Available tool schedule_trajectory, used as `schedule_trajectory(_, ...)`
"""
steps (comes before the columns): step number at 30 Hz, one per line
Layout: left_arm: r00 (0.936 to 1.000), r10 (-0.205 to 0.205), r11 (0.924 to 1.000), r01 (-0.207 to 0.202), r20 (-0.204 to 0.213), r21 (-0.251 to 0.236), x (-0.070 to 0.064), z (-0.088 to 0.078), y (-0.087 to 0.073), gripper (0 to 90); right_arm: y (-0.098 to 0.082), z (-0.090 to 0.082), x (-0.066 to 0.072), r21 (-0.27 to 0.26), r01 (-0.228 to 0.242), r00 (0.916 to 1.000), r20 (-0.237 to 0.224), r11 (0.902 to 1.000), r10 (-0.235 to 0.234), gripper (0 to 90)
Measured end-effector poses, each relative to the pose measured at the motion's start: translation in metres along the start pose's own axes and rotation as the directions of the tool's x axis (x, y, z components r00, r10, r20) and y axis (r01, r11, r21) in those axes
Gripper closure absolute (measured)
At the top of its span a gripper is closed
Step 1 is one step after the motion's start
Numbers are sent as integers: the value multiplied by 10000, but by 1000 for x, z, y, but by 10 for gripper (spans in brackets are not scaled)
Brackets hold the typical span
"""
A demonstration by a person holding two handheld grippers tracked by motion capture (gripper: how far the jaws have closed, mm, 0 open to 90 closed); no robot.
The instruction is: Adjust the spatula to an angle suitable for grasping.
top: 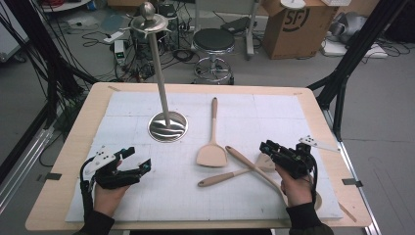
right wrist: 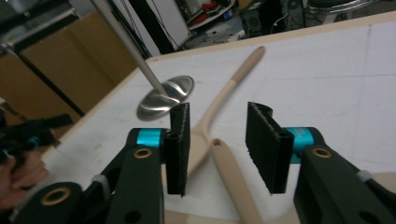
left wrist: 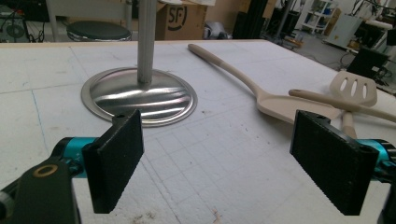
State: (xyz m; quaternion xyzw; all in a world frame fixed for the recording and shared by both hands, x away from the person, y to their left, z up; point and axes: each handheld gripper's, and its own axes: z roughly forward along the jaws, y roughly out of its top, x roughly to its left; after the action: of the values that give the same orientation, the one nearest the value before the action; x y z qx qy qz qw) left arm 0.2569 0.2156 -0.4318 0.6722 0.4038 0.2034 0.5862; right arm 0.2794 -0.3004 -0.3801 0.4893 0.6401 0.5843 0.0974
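The tabletop (top: 313,105) carries a tall steel stand (top: 168,126) and three beige utensils. The right tool (top: 267,148) hovers released, jaws astride the nearest long-handled utensil's handle end (right wrist: 223,154), not pinching. The left tool (top: 138,159) gapes empty. Likely light, stiff, smooth; grip mid-handle.

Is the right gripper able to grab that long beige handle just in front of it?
Probably yes: the right gripper stands open, with the handle's end lying just beyond the gap between its jaws and nothing blocking it.

Beige utensils (top: 212,142) on a white gridded mat (top: 147,196); shiny silver stand base (top: 168,126); black tool pads (left wrist: 116,154).
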Motion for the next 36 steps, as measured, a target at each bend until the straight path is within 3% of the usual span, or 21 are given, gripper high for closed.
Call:
schedule_trajectory(9, 9999, 61, 9999, -62, -116, -144, 1, -5, 2, 180, 14, 30, 16, 316, -15, 9999, -149, 9995, 20, 776)
schedule_trajectory(18, 9997, -2, 9997, -4, -239, -262, 3, -9, 3, 182, 24, 53, 10, 607, -465, 9984, -308, 9971, 484, 891)
schedule_trajectory(26, 9997, 66, 9997, -72, -232, -253, 3, -9, 3, 183, 32, 81, 3, 688, -925, 9947, -382, 9933, 953, 892)
schedule_trajectory(36, 9999, 21, 9995, -26, -149, -324, 4, -10, 4, 184, 50, 123, 6, 1044, -957, 9948, -247, 9899, 987, 892)
